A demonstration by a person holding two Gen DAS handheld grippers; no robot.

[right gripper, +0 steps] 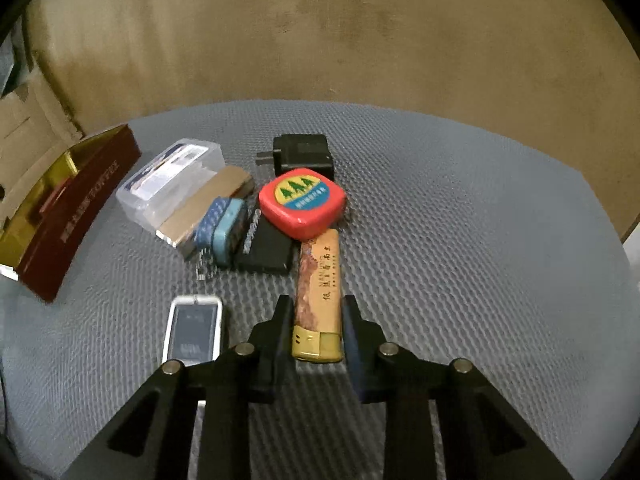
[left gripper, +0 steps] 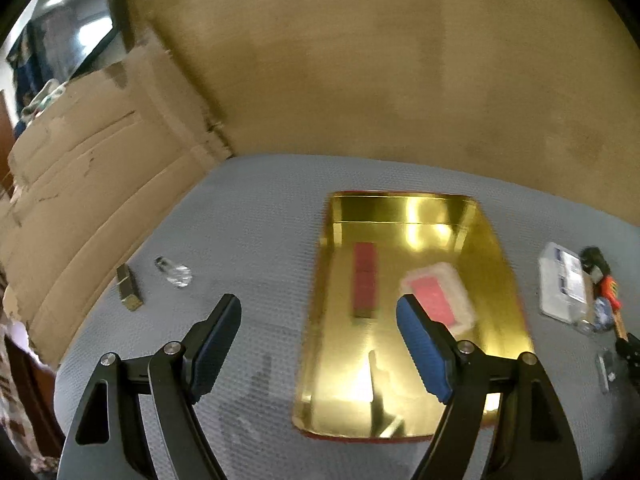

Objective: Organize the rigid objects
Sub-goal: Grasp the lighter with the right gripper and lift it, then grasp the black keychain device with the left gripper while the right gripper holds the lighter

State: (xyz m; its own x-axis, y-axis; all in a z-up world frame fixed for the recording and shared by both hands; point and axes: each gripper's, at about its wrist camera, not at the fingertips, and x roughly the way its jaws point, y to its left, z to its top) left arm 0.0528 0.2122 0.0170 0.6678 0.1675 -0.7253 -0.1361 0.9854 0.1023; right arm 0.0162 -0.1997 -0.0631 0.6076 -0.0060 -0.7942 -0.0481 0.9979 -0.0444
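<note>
Right gripper: we see its fingers close on either flank of the long gold-capped lighter with the printed orange-brown wrap, apparently clasping it, though contact is hard to confirm.
Lighter's axis: runs straight away from the fingers, its far end touching the red square tape measure with a yellow-and-blue badge.
Left gripper: fingers spread wide, holding nothing, above the grey textured surface.
Destination, as we judge it: the gold-lined, dark-red-walled open box, just ahead of the left fingers, to the right gripper's far left.
Nearer arm: the right, by far.
Beyond: black plug adapter.
</note>
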